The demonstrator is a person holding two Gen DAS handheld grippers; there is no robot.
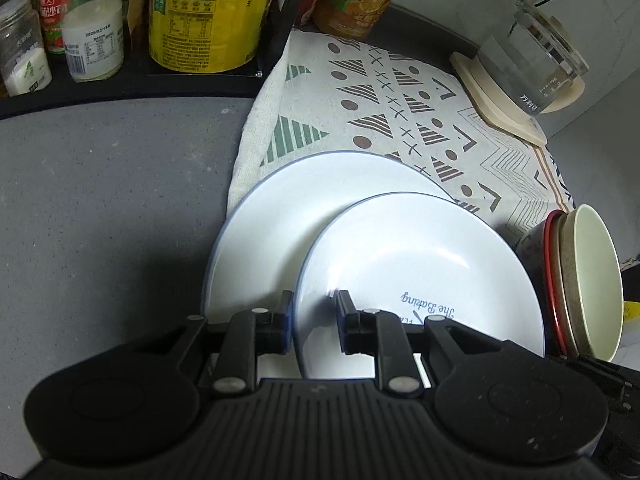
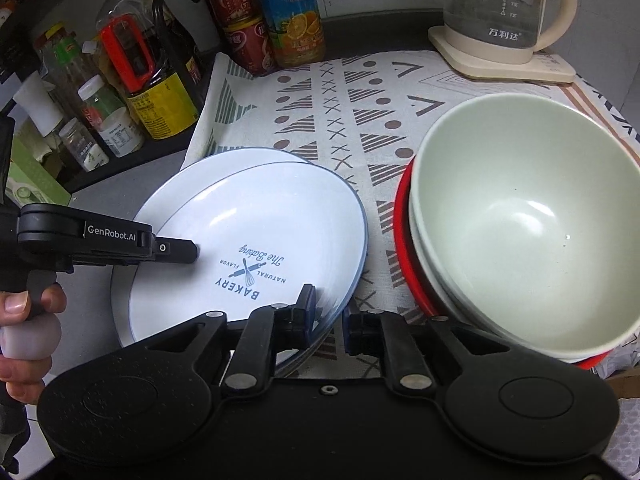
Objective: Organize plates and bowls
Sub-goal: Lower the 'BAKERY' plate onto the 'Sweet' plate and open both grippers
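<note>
Two white blue-rimmed plates overlap at the left edge of a patterned cloth (image 2: pixel 344 120). The upper plate (image 1: pixel 400 264) (image 2: pixel 256 216), printed "Bakery", lies partly over the lower plate (image 1: pixel 280 216) (image 2: pixel 168 196). My left gripper (image 1: pixel 313 298) is shut on the upper plate's left rim; its top finger (image 2: pixel 176 249) lies on the plate's face. My right gripper (image 2: pixel 330 302) straddles the same plate's near right rim, open, with cloth showing between the rim and the right pad. A pale green bowl (image 2: pixel 520 216) (image 1: pixel 592 280) sits nested in a white bowl and a red bowl to the right.
Bottles, jars and a yellow-labelled oil jug (image 1: pixel 208 24) crowd a black rack at the back left. Drink cans (image 2: pixel 240 12) stand behind the cloth. A glass kettle (image 2: pixel 500 4) on a cream base sits at the back right. Bare grey counter (image 1: pixel 100 208) lies left of the plates. A hand (image 2: pixel 24 320) holds the left gripper's handle.
</note>
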